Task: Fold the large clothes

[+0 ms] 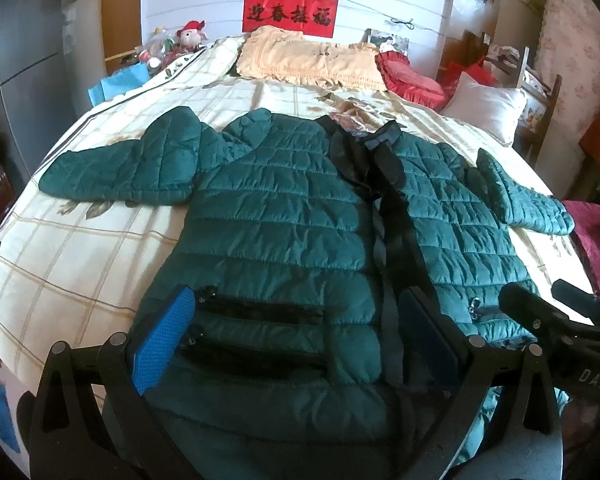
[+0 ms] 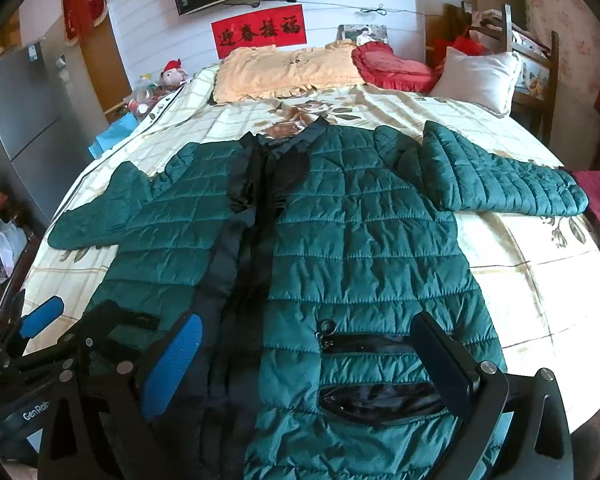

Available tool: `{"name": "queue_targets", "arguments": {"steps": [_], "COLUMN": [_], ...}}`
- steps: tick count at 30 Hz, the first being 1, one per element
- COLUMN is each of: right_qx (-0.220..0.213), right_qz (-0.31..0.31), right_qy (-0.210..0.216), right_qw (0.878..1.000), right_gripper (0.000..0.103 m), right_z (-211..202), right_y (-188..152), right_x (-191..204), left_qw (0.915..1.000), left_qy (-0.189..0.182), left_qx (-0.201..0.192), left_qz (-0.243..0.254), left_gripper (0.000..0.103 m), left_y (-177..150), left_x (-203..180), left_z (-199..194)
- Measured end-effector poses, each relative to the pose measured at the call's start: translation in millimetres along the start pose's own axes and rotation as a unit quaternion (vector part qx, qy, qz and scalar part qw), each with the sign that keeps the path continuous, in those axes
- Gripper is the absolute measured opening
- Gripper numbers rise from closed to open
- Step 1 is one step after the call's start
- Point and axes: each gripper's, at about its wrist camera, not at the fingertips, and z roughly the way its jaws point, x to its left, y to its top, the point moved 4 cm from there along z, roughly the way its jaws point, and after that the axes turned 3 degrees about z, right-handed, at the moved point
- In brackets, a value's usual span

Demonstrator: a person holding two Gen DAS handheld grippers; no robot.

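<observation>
Two grippers, both at the near hem of the garment, neither holding anything.

Left gripper (image 1: 296, 344): jaws spread wide, empty, hanging over the pocket (image 1: 260, 312) on its side of the front panel; blue pad on one finger faces inward.

Right gripper (image 2: 312, 364): jaws likewise spread and empty, straddling the zipped pocket (image 2: 372, 344) on the other panel. The two tools sit just beside each other, each showing at the edge of the other's view.

Item, task object: one green quilted jacket (image 1: 284, 216), laid front-up on the bed (image 1: 80, 248), hem nearest the cameras, collar farthest. Dark front placket (image 1: 384, 200) runs up the middle, partly gaping. Left sleeve (image 1: 116, 168) and right sleeve (image 2: 500, 176) both stretched out sideways, flat on the checked bedcover.

Status, judged: garment spread and unfolded; folding proper not yet begun, so this is the opening step. Next move likely calls for reaching to a sleeve or a side edge, closing the jaws on the puffy fabric and carrying it across the body. Padding is slippery and thick; a deep bite would help.

Beyond the collar: yellow frilled pillow (image 1: 308, 60), red cushion (image 1: 408, 76), white pillow (image 1: 488, 108).
</observation>
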Motion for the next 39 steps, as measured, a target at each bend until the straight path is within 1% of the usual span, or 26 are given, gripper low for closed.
{"name": "queue_targets", "arguments": {"steps": [16,39], "right_qx": [-0.008,0.005], "right_qz": [-0.004,-0.001], "right_qy": [0.003,0.007], "right_qw": [1.000,1.000], "right_gripper": [0.103,0.103], "right_z": [-9.9,-5.8], "right_y": [-0.1,0.9], "right_x": [3.7,3.3], "left_qw": [1.0000,1.0000], "left_qy": [-0.003,0.006], "left_qx": [0.001,0.002], "left_qz": [0.004,0.002], "left_gripper": [0.103,0.103], "left_y": [-2.0,-4.0], "left_x": [-2.2,1.6], "left_z": [-4.4,-1.5]}}
